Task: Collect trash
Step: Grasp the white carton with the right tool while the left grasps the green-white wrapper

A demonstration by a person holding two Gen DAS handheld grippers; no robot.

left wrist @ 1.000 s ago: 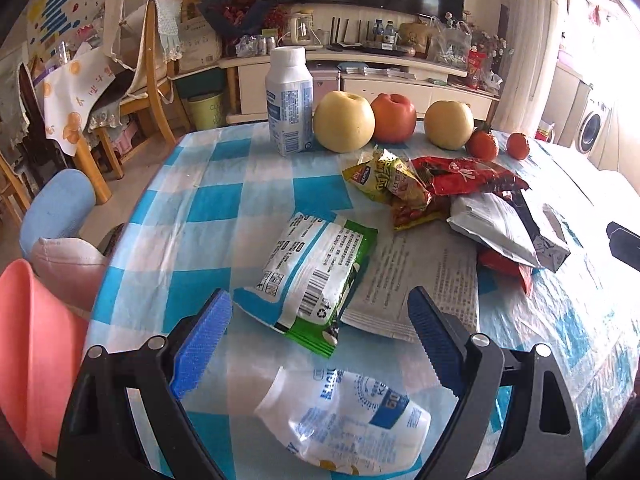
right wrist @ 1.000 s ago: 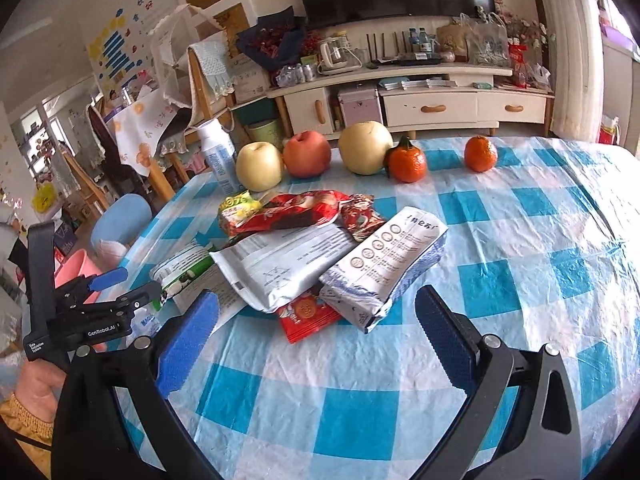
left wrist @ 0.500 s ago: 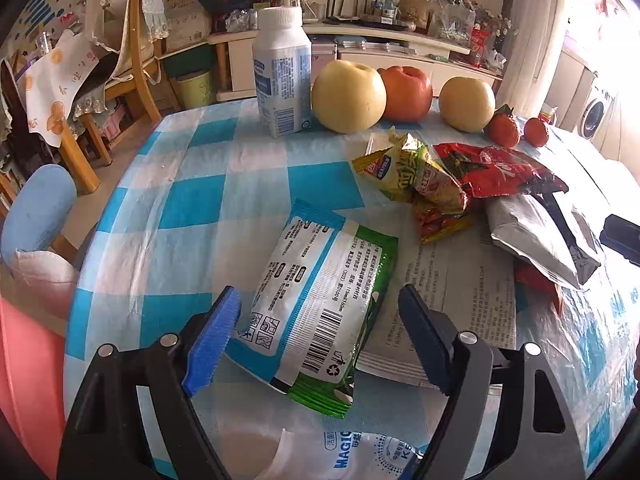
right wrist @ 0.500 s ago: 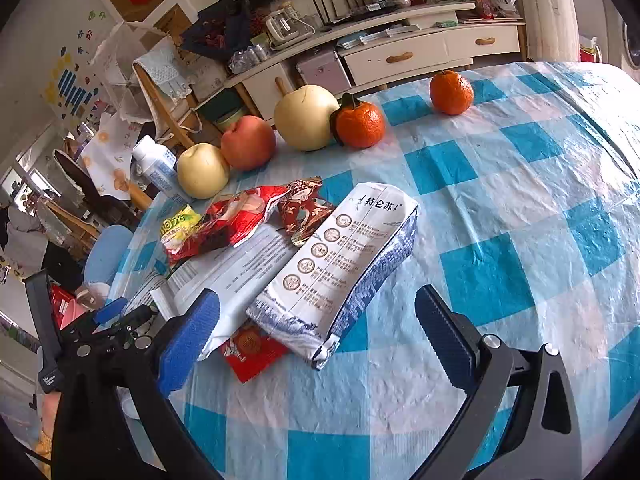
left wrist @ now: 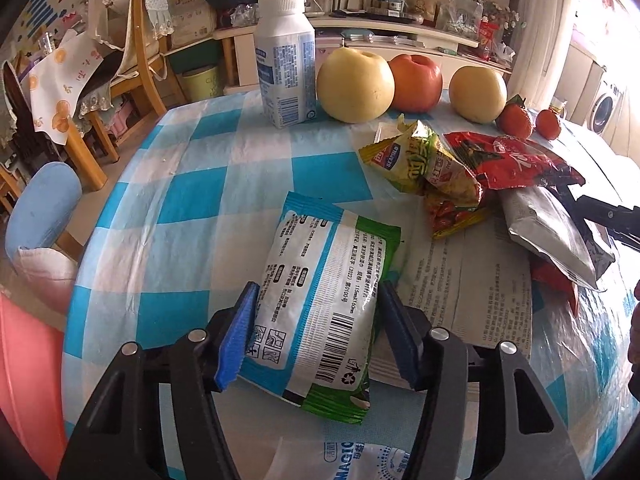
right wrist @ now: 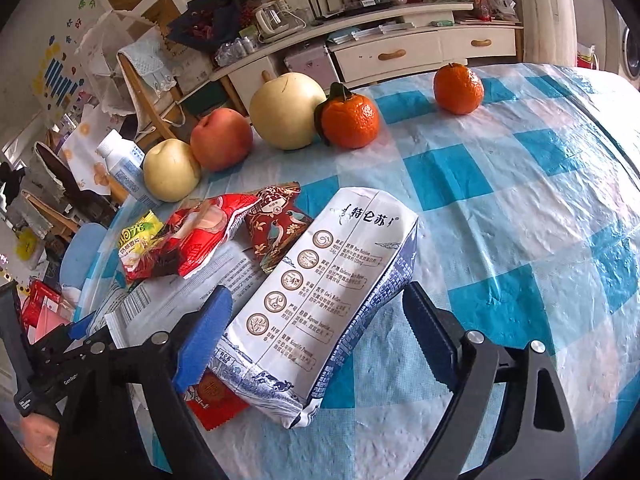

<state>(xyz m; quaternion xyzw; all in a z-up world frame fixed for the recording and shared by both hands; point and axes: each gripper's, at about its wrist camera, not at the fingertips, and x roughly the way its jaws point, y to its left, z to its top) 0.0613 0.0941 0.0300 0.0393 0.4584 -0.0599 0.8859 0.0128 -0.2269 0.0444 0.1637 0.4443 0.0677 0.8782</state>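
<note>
In the left wrist view, at lower centre of the frame, we have the left gripper (left wrist: pixel 316 336) astride the wet-wipe packet (left wrist: pixel 320 300); its pads (left wrist: pixel 238 340) sit against the packet's two long edges, touching or all but, though we cannot tell whether they truly pinch it; the packet's long axis runs away from us, straight along the fingers, so we judge a plain squeeze across its width would take it. In the right wrist view, again lower centre, the right gripper (right wrist: pixel 316 338) stands apart around the near end of the milk carton (right wrist: pixel 324 308); the carton lies flattened on the checked tablecloth (right wrist: pixel 520 240), its long axis slanting toward the upper right; the left pad (right wrist: pixel 204 336) is near it, the right one clear.
</note>
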